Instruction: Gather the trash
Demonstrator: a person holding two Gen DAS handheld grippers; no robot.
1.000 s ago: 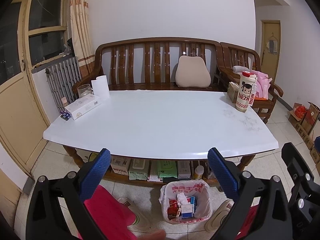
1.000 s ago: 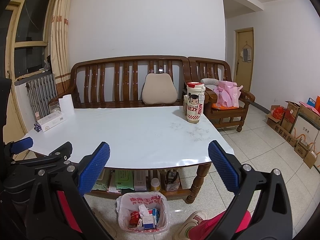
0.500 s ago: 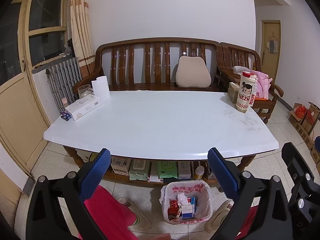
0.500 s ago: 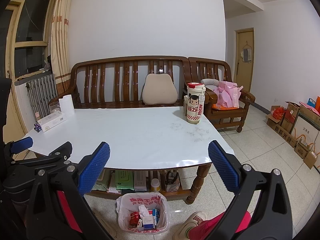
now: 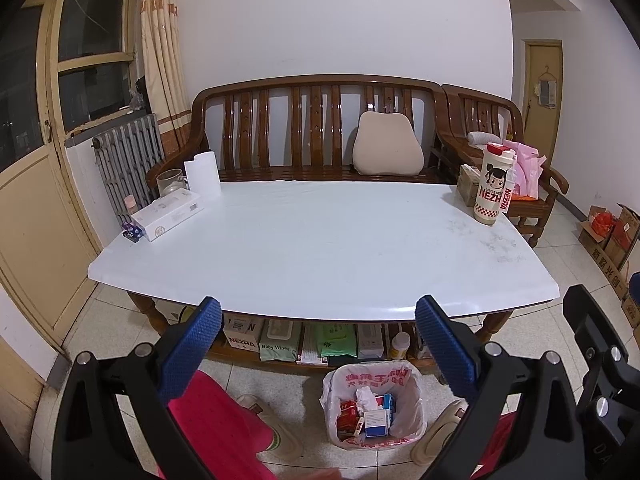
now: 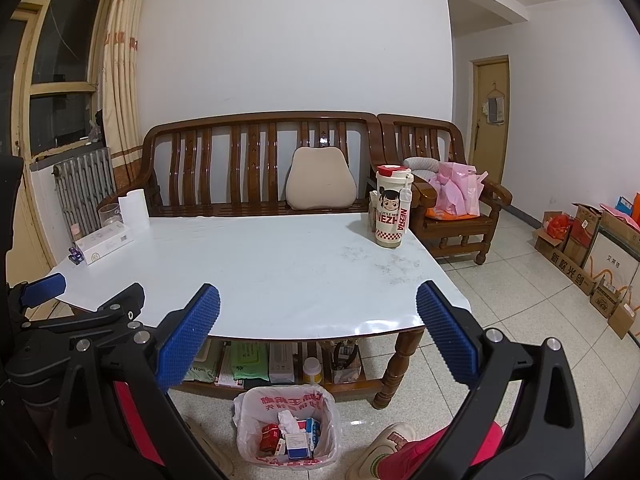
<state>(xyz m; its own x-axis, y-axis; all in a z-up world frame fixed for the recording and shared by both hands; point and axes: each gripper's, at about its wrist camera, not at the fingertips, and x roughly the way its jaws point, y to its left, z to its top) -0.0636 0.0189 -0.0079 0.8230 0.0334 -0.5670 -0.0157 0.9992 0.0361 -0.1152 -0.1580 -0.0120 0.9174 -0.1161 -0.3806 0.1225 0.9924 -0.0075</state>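
Left gripper (image 5: 318,344), black frame w/ blue ribbed pads: fingers spread wide, nothing between them; held above floor, in front of near table edge. Right gripper (image 6: 318,332), same build: spread equally wide, empty; also seen at far right edge of left-wrist view, w/ left gripper at far left of right-wrist view. Below and between fingers of each: small bin lined w/ white plastic bag, red print on rim (image 5: 412,396) (image 6: 328,412), standing on tiled floor just in front of table; inside, crumpled white tissue, red and blue-white cartons. Beyond fingertips: white glossy tabletop on brown wooden legs (image 5: 320,248) (image 6: 260,272). Beyond left finger, far corner: white flat rectangular box (image 5: 168,216), white paper roll (image 5: 203,175) upright behind it, clear glass cup (image 5: 170,182) beside roll. Beyond right finger: tall cream tumbler w/ red lid, cartoon face, "NEZHA" lettering (image 5: 494,186) (image 6: 392,208), upright near far edge. Shelf under tabletop: wipe packs, boxes, small bottle. Behind table: brown slatted wooden bench w/ beige cushion (image 5: 386,150). Near lower frame edge, under fingers: person's red trouser legs, pale shoes.
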